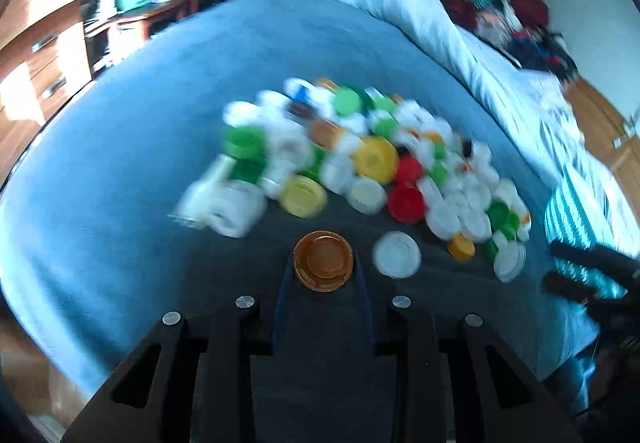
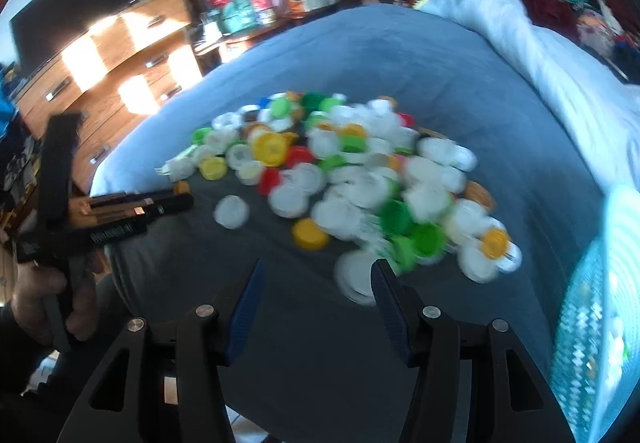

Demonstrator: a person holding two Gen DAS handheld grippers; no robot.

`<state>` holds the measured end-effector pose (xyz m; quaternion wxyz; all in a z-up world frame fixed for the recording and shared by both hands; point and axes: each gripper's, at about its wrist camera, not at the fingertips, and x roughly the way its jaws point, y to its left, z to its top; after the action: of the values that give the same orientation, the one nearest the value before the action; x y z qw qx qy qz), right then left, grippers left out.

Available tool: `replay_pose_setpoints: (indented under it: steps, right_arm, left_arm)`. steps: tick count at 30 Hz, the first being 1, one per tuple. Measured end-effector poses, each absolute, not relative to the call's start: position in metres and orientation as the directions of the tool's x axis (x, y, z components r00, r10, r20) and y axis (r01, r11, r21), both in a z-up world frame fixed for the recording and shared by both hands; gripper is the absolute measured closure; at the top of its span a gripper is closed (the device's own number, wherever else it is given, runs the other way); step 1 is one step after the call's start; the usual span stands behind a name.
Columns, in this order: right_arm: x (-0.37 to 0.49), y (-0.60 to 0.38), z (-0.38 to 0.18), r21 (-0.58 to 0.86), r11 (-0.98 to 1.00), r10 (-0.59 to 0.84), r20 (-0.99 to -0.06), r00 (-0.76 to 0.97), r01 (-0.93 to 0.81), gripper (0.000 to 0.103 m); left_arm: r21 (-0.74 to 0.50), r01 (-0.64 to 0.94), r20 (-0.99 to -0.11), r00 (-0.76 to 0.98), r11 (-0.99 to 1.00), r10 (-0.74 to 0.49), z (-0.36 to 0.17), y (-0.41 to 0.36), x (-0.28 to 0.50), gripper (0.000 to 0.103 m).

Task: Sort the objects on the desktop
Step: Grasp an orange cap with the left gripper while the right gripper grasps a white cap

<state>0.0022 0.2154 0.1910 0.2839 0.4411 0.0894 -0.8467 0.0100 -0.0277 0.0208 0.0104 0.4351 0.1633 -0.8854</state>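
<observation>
A blurred pile of plastic bottle caps point(image 1: 360, 155) in white, green, yellow and red lies on a blue blanket point(image 1: 120, 171). My left gripper point(image 1: 323, 268) is shut on an orange-brown cap point(image 1: 323, 257), held rim-up just in front of the pile. A lone white cap point(image 1: 397, 254) lies to its right. In the right wrist view the pile point(image 2: 352, 179) spreads ahead of my right gripper point(image 2: 319, 267), which is open with nothing between its fingers. A white cap point(image 2: 352, 279) lies just beyond its right fingertip. The left gripper point(image 2: 184, 197) reaches in from the left with the orange cap point(image 2: 182, 187).
A teal patterned basket point(image 2: 592, 303) stands at the right edge of the bed, also the basket point(image 1: 572, 219) in the left view. A wooden dresser point(image 2: 100, 55) and cluttered shelves stand past the far side. A white duvet point(image 2: 560, 63) is heaped on the right. A hand point(image 2: 40, 295) holds the left gripper.
</observation>
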Motion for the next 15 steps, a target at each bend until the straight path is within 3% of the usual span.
replay_pose_setpoints:
  steps: [5, 11, 12, 15]
  right_arm:
    - [-0.009, 0.161, 0.171, 0.155, -0.723, -0.512, -0.774, -0.373, 0.673, 0.043]
    - [-0.034, 0.127, 0.144, 0.124, -0.72, -0.48, -0.8, -0.36, 0.683, 0.047]
    - [-0.035, 0.121, 0.14, 0.117, -0.712, -0.476, -0.806, -0.353, 0.692, 0.049]
    - [-0.039, 0.112, 0.125, 0.085, -0.713, -0.436, -0.831, -0.345, 0.696, 0.068]
  left_arm:
    - [-0.284, 0.189, -0.765, -0.636, -0.94, 0.103, 0.032, -0.047, 0.014, 0.078]
    - [-0.303, 0.202, -0.784, -0.608, -0.931, 0.123, 0.019, -0.052, 0.013, 0.078]
    - [-0.306, 0.201, -0.786, -0.605, -0.93, 0.128, 0.018, -0.052, 0.013, 0.078]
    - [-0.303, 0.197, -0.788, -0.602, -0.932, 0.128, 0.017, -0.05, 0.013, 0.078]
